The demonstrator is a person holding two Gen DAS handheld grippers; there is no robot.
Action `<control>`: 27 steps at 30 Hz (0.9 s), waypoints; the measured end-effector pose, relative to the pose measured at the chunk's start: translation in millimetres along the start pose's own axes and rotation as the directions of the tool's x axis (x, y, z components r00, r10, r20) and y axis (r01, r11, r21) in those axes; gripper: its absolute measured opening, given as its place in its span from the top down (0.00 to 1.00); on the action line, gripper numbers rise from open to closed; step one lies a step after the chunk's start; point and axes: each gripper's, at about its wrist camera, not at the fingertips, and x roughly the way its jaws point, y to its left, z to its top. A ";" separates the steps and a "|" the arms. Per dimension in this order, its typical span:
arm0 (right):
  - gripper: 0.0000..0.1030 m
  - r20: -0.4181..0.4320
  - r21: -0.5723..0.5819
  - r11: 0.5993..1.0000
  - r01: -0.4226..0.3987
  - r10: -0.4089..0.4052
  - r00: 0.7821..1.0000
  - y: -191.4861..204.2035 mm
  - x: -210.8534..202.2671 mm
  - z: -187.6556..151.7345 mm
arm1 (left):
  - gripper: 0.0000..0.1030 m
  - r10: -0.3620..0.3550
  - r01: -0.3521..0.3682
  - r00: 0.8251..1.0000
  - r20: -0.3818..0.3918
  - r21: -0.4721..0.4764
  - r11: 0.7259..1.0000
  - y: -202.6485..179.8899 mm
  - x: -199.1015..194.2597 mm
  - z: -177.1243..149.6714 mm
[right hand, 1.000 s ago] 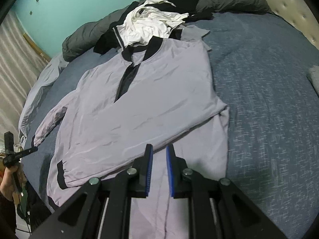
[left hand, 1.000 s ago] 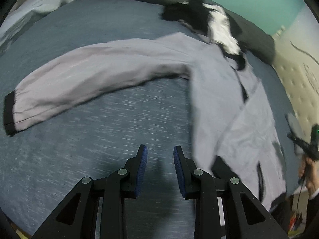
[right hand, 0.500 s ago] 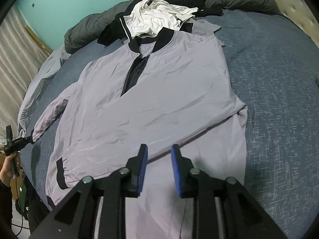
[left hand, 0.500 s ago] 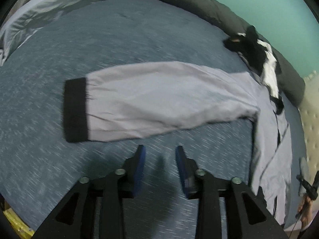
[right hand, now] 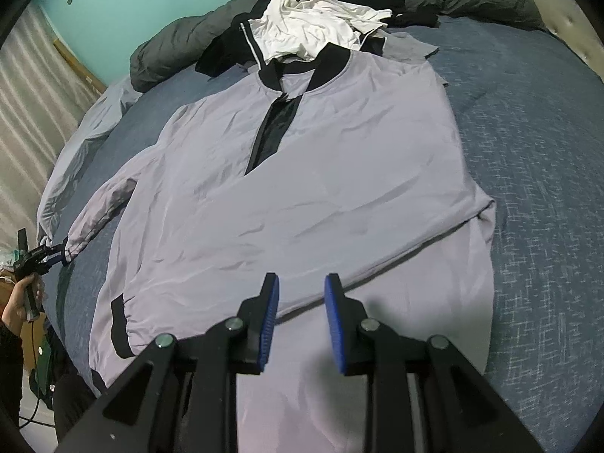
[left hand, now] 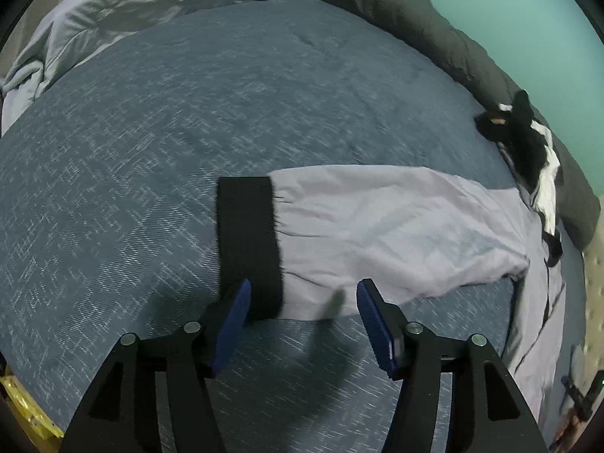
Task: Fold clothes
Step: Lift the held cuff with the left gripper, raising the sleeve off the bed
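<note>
Jacket [right hand: 302, 196] lies flat on the bed [right hand: 536, 158], one sleeve [left hand: 396, 226] stretched toward its side edge. Your left gripper [left hand: 302, 321] is opening its jaws over the black cuff [left hand: 247, 241], not touching it. Your right gripper [right hand: 302, 317] hangs over the hem, jaws a little apart, holding nothing.

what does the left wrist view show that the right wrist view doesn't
Only the left wrist view shows the sleeve's black cuff up close, lying flat just ahead of the left tongs, whose jaws are opening with nothing between them.

Only the right wrist view shows the jacket body spread flat, its black collar, a white garment behind it, and the right tongs open above the fabric.

Both show the lilac jacket, the blue bedspread and the dark grey duvet.
</note>
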 end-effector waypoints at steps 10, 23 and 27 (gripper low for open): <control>0.76 -0.011 -0.017 1.000 -0.006 0.005 1.000 8.8 9.7 0.9 | 0.24 0.026 -0.026 1.000 0.002 -0.037 0.999 23.2 7.0 0.7; 0.76 -0.020 -0.020 1.000 -0.002 0.001 1.000 11.3 15.4 -3.3 | 0.28 -0.054 0.057 0.998 0.040 -0.070 0.996 30.6 24.7 -3.0; 0.76 -0.020 -0.016 1.000 -0.002 0.001 1.000 11.0 16.2 -5.7 | 0.38 -0.058 0.061 0.997 0.045 -0.065 0.996 29.9 25.8 -2.9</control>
